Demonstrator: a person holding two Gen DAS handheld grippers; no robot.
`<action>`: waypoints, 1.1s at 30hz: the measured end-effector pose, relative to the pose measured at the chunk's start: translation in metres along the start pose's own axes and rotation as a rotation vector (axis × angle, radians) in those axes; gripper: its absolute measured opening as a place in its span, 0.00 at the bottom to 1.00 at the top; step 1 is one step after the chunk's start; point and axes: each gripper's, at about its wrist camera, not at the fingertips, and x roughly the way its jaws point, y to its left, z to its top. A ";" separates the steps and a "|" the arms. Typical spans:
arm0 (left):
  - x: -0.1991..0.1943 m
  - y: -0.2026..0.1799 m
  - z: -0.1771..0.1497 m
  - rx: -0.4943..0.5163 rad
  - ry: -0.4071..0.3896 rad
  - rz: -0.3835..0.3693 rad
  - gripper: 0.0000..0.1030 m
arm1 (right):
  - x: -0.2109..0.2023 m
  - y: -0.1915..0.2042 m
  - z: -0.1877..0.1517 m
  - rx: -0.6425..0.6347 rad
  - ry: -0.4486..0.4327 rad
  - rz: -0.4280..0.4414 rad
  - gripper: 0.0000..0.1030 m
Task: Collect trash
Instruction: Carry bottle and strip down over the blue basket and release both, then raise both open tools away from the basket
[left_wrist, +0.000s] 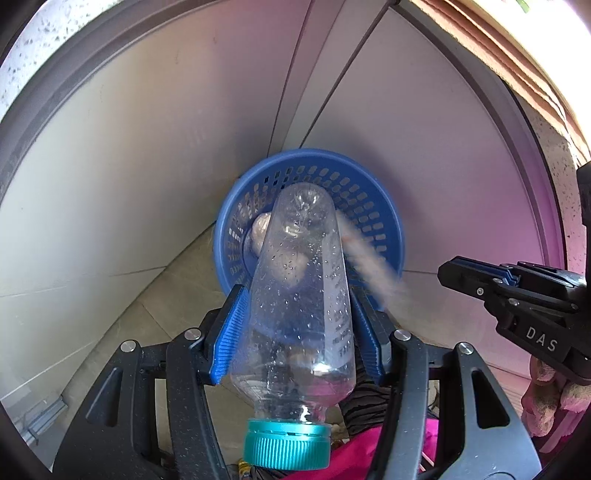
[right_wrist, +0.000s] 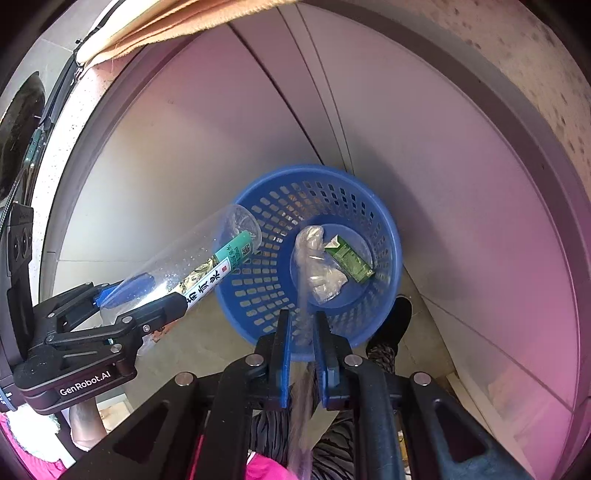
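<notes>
A blue perforated basket (left_wrist: 395, 221) (right_wrist: 391, 236) stands on the floor against pale cabinet doors. Inside it lie a green carton (right_wrist: 349, 260) and crumpled clear plastic (right_wrist: 321, 269). My left gripper (left_wrist: 300, 295) (right_wrist: 151, 291) is shut on a clear plastic bottle (left_wrist: 303, 240) (right_wrist: 207, 251) with a teal cap, its base aimed at the basket's rim. My right gripper (right_wrist: 301, 314) (left_wrist: 443, 273) hangs just above the basket's near edge, jaws slightly apart. A blurred strip of clear plastic (right_wrist: 306, 332) (left_wrist: 373, 266) runs loose between them toward the basket.
Pale cabinet doors (right_wrist: 184, 147) curve behind the basket, with tiled floor (right_wrist: 207, 332) below. A person's dark shoe (right_wrist: 395, 325) stands right beside the basket, and pink clothing fills the bottom edge. A gloved hand (left_wrist: 546, 402) grips the right tool.
</notes>
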 end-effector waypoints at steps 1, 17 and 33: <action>0.000 0.000 0.001 -0.003 0.000 -0.001 0.55 | -0.001 0.001 0.001 -0.004 -0.006 -0.003 0.18; -0.024 0.005 0.010 -0.011 -0.045 0.003 0.59 | -0.028 0.009 0.009 -0.033 -0.060 -0.005 0.51; -0.098 -0.013 0.018 0.013 -0.224 0.015 0.59 | -0.097 0.024 0.010 -0.103 -0.188 0.043 0.60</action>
